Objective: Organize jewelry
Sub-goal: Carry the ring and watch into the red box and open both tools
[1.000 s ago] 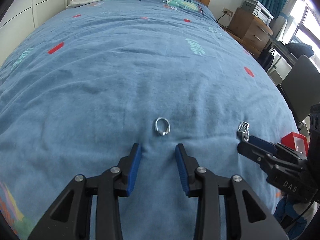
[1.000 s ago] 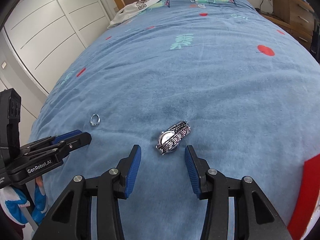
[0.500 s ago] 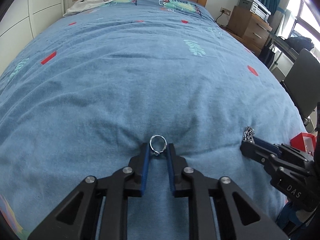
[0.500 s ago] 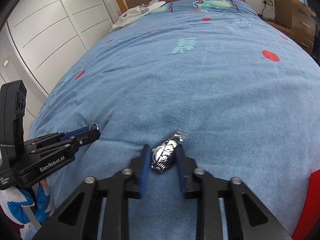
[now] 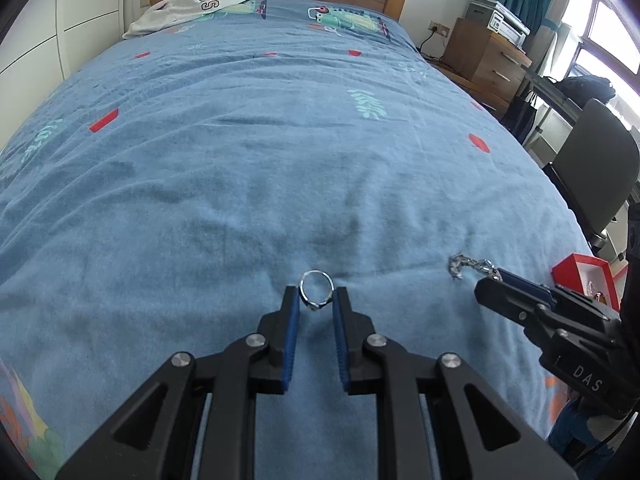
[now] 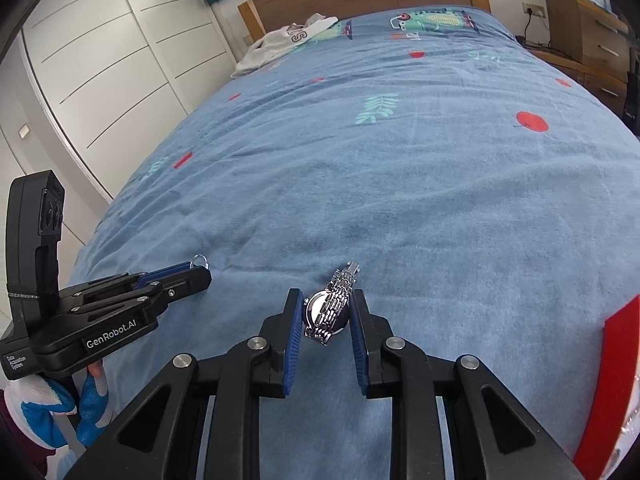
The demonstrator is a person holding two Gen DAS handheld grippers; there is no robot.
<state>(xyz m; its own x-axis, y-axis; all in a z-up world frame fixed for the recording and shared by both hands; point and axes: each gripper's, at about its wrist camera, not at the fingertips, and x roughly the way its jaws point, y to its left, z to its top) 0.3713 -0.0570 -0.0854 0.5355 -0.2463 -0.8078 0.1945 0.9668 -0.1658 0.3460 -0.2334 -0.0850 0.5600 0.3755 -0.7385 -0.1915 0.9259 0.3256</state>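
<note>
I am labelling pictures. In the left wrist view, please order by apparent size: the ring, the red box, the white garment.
1. white garment, though far away
2. red box, partly hidden
3. ring, between the left gripper fingers

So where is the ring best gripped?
Across its band, pads on opposite outer edges, coming from the near side, as the left gripper does now. The ring stands upright between the pads with its open hoop facing the camera, so its thin band offers two opposed outer edges.

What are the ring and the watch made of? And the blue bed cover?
Ring: probably polished silvery metal; it glints. Watch: shiny steel-like metal, with mirror-bright bracelet links. Bed cover: soft, fuzzy fabric, maybe terry or fleece; matte, nappy and wrinkled.
</note>
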